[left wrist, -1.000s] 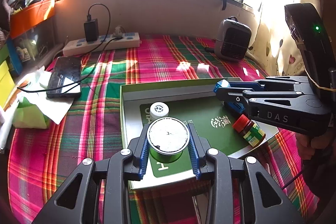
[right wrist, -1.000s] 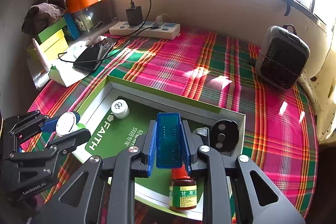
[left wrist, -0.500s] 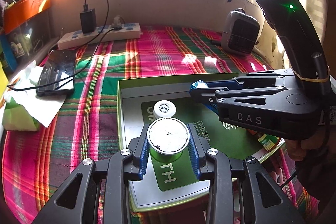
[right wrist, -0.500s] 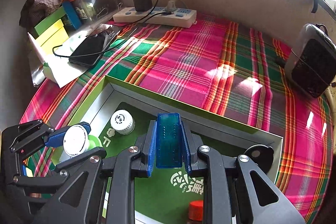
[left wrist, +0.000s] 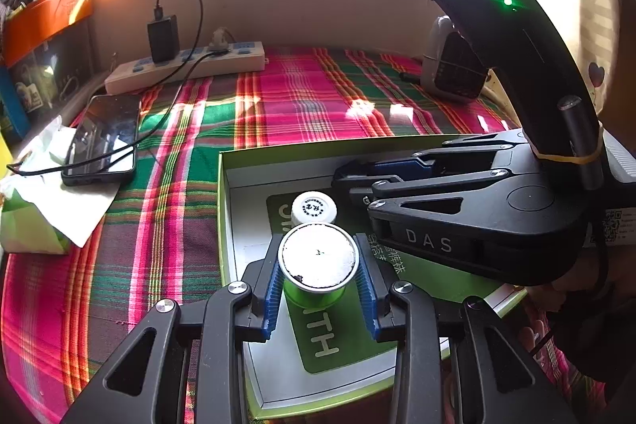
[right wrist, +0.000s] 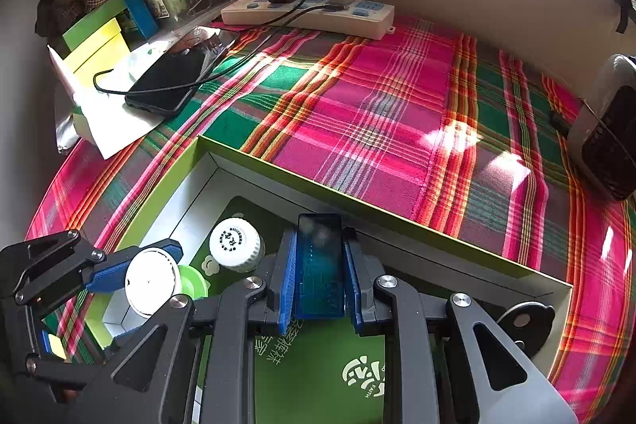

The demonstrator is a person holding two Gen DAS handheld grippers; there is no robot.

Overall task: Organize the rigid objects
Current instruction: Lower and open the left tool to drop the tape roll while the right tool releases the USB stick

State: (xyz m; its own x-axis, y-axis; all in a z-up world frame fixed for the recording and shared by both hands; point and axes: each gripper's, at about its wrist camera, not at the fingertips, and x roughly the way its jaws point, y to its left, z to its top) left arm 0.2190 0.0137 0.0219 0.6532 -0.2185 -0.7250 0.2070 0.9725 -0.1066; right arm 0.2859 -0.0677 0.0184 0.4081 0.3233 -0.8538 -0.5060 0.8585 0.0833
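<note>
1. Far left: tissue pack (left wrist: 28,225) and black phone (left wrist: 101,142) with cable, lying on the plaid cloth (left wrist: 310,102) of the desk.
2. Back left: white power strip (left wrist: 187,64) with black charger (left wrist: 163,36) plugged in, against the wall.
3. Centre: green-rimmed box (left wrist: 224,225), open, with a green printed card (right wrist: 318,376) on its floor.
4. Left tool (left wrist: 318,279): jaws partly open, blue pads pressing both sides of a green can (left wrist: 314,295) with a white round lid; can held upright over the near left part of the box.
5. Just beyond the can: white-capped bottle (left wrist: 314,207) standing in the box, back left area.
6. Right tool (right wrist: 320,271): jaws closed down on a translucent blue case (right wrist: 320,265), held on edge between the blue pads, over the box near its far wall.
7. Right corner of the box, right wrist view: black round object (right wrist: 522,318), kind not discernible.
8. Far right: grey heater (right wrist: 608,130) on the cloth, well apart from the box.
</note>
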